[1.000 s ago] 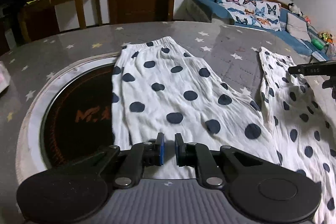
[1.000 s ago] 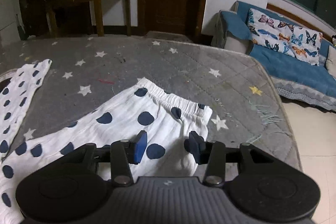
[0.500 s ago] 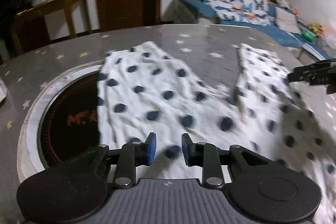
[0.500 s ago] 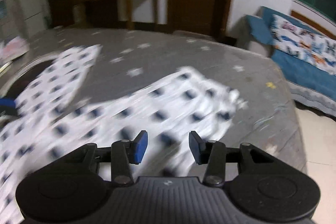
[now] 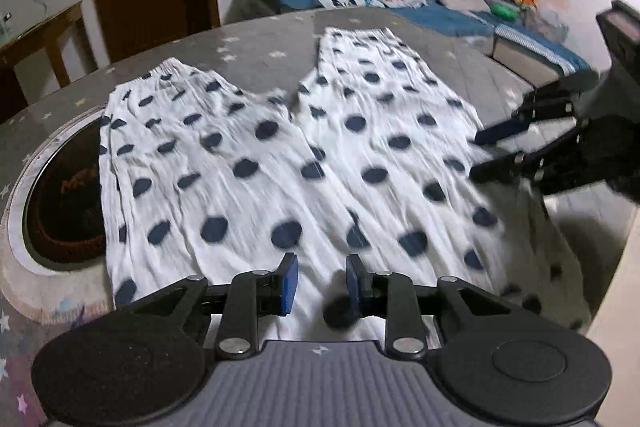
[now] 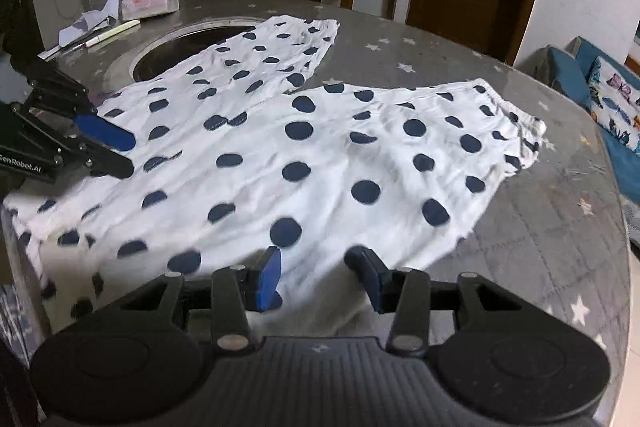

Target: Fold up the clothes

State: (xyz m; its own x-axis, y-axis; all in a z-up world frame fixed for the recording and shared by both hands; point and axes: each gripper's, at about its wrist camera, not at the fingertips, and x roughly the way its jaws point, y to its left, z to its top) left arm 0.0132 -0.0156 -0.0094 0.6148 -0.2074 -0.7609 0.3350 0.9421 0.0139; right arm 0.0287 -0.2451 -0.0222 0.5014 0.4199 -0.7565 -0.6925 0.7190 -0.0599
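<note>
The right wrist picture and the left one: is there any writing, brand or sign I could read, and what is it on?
"enRobot.AI": white letters on the black body of the left hand-held gripper at the left edge of the right wrist view; the start is cut off.
Orange letters, perhaps beginning "M": on the dark round inset in the table, half covered by the polka-dot trousers, too blurred to read.
Nothing else is legible.

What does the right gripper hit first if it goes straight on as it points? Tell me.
Most likely the polka-dot trousers: the right gripper points down at the white cloth with open, empty jaws. Depth is unclear.
</note>
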